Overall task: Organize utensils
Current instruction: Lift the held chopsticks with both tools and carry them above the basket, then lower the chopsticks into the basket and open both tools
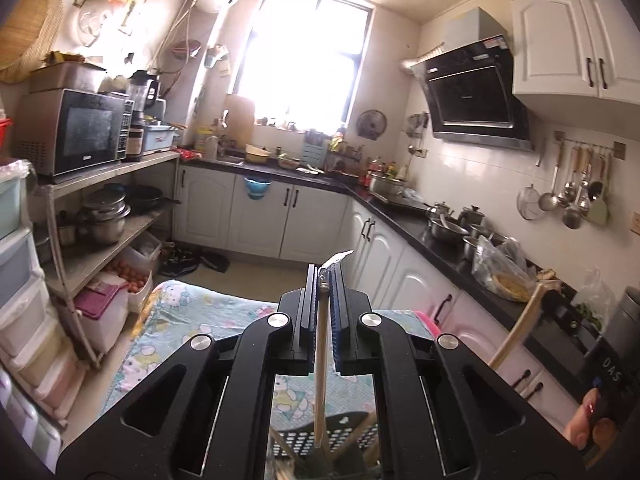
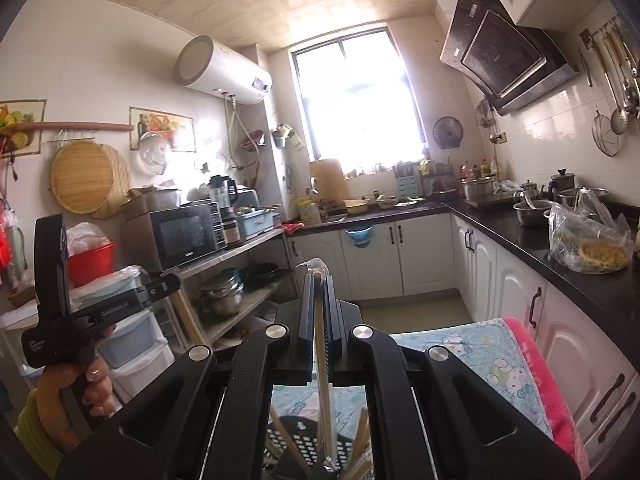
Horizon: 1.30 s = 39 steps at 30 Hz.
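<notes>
Your left gripper (image 1: 325, 280) clenched on chopstick (image 1: 320, 364), its lower end in black holder (image 1: 340, 438). Your right gripper (image 2: 318, 288) clamps wrapped chopsticks (image 2: 322, 392) above same holder (image 2: 308, 446), on table (image 2: 472, 356).

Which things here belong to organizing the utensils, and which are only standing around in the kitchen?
Belong to the job:
- left tongs, shut on wrapped wooden chopsticks
- right tongs, shut on wrapped pale chopsticks
- black perforated plastic basket

Just standing about:
- black microwave
- steel pots
- hanging ladles
</notes>
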Each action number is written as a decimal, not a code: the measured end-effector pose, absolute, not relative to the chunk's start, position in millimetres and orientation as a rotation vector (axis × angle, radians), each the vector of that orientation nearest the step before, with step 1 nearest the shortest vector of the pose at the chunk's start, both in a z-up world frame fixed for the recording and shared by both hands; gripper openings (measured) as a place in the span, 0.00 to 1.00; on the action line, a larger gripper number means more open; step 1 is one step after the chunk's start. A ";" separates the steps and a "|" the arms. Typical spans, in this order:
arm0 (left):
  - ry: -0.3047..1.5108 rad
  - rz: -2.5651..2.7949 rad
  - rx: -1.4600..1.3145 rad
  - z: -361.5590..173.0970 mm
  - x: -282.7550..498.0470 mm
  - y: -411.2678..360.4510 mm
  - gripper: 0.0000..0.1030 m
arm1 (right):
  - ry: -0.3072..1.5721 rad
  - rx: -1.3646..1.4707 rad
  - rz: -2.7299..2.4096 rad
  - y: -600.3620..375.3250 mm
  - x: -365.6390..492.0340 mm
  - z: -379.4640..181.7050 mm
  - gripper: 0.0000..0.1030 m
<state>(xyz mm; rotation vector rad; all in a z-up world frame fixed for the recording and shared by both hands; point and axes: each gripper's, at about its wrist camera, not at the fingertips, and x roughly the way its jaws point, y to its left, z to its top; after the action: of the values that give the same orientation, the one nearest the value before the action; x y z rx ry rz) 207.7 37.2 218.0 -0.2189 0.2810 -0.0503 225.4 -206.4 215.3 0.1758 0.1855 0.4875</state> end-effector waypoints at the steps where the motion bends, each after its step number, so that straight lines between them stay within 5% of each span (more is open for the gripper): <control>1: 0.283 -0.044 -0.221 215.5 210.7 38.5 0.03 | 0.188 0.181 0.484 -206.2 229.4 214.0 0.04; 39: 0.469 -0.088 -0.146 107.5 212.3 11.9 0.03 | 0.435 0.153 0.474 -165.3 249.0 100.8 0.04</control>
<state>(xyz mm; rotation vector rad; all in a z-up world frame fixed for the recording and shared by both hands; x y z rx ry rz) 212.3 11.9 107.5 -0.1456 0.4693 -0.0881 249.0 -165.3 100.8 0.1531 0.4351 0.4739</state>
